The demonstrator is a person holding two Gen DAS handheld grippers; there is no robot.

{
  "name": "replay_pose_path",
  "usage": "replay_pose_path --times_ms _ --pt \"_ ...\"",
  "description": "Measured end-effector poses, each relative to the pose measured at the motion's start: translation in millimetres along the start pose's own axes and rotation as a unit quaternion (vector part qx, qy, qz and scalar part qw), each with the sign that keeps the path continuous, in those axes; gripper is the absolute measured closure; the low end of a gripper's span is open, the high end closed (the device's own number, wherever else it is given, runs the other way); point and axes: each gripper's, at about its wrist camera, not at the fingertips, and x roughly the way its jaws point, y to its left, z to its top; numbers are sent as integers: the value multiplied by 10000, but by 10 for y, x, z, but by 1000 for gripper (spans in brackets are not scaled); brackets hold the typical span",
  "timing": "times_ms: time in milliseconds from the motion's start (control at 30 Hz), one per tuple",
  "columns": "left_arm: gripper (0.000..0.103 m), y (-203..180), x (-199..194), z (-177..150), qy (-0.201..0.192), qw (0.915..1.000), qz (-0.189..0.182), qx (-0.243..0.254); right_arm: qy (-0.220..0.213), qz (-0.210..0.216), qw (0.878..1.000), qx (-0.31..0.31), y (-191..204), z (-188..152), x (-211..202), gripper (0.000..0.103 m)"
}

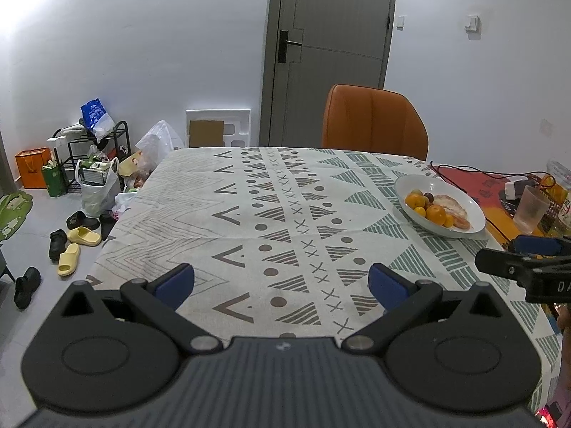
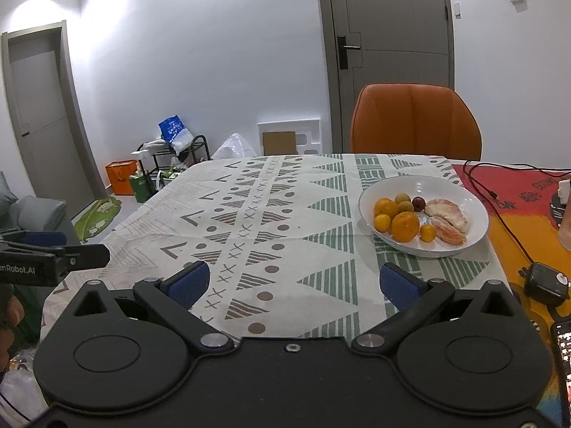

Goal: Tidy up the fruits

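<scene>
Two tools hover above the near edge of the counter (image 2: pixel 271 221), both spread wide and holding nothing: the left tool (image 1: pixel 282 285) over the patterned cloth, the right tool (image 2: pixel 294 281) nearer the white bowl (image 2: pixel 474 210). All the fruit sits in that bowl, on the right side of the counter. I count three oranges (image 2: pixel 405 226), two small kumquat-like fruits (image 2: pixel 427 232), one greenish fruit (image 2: pixel 402 199), one dark plum (image 2: pixel 418 202) and two peeled citrus segments (image 2: pixel 448 210), though the fisheye may hide something behind them. The round fruits lie touching, so a careless pinch could nudge neighbours and send one rolling across the cloth. The peeled segments look soft and could tear under a hard squeeze, and the black cable (image 2: pixel 506 221) trailing just beside the bowl could snag a tool.
</scene>
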Motion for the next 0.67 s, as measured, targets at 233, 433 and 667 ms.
replay_pose_path --times_ms 233,433,667 --pt "0 -28 -12 -3 -10 10000 34 47 20 6 10000 17 -16 -4 11 0" --pt "0 -37 -9 0 1 10000 6 41 16 14 10000 7 -19 -13 0 0" --pt "0 -50 -18 -5 -44 10000 30 59 55 13 10000 23 -30 -27 30 0"
